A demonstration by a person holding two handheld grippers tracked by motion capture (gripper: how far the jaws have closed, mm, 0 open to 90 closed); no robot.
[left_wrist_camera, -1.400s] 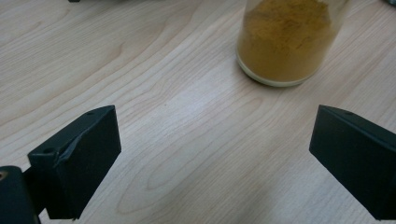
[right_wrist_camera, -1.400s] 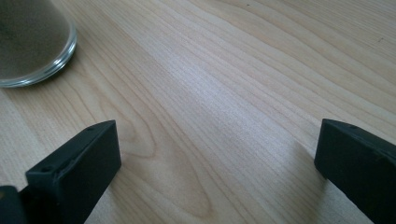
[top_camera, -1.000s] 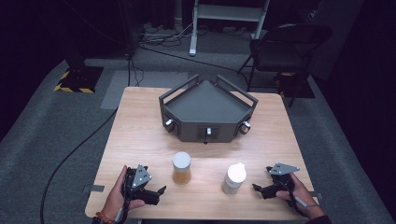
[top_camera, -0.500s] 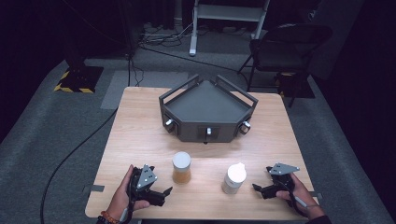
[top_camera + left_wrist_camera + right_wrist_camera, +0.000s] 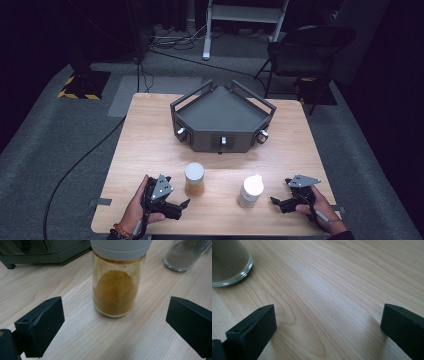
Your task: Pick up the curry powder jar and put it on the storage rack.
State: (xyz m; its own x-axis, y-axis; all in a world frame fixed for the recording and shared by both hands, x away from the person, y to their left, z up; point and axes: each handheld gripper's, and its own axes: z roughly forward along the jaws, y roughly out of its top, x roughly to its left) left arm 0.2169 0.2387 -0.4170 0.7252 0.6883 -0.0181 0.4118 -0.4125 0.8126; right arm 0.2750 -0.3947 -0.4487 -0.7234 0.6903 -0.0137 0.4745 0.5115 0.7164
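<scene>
The spice jar point(image 5: 117, 287) with a grey lid and orange-brown powder stands upright on the wooden counter point(image 5: 150, 140), near its front edge and left of centre. In the left gripper view it sits just ahead of the left hand-held gripper point(image 5: 112, 322), centred between the two black jaws, which are spread wide and touch nothing. In the high view that left hand-held gripper point(image 5: 186, 204) lies low beside the jar, held by the person's left hand point(image 5: 142, 202).

Further right stands a second jar point(image 5: 250, 191) with a white cap; its contents look greyish, though the glass is too dim to be sure. The right hand-held gripper point(image 5: 273, 201) rests near it, jaws likewise spread over bare wood. Behind both jars sits a dark grey angular tray point(image 5: 222, 107).
</scene>
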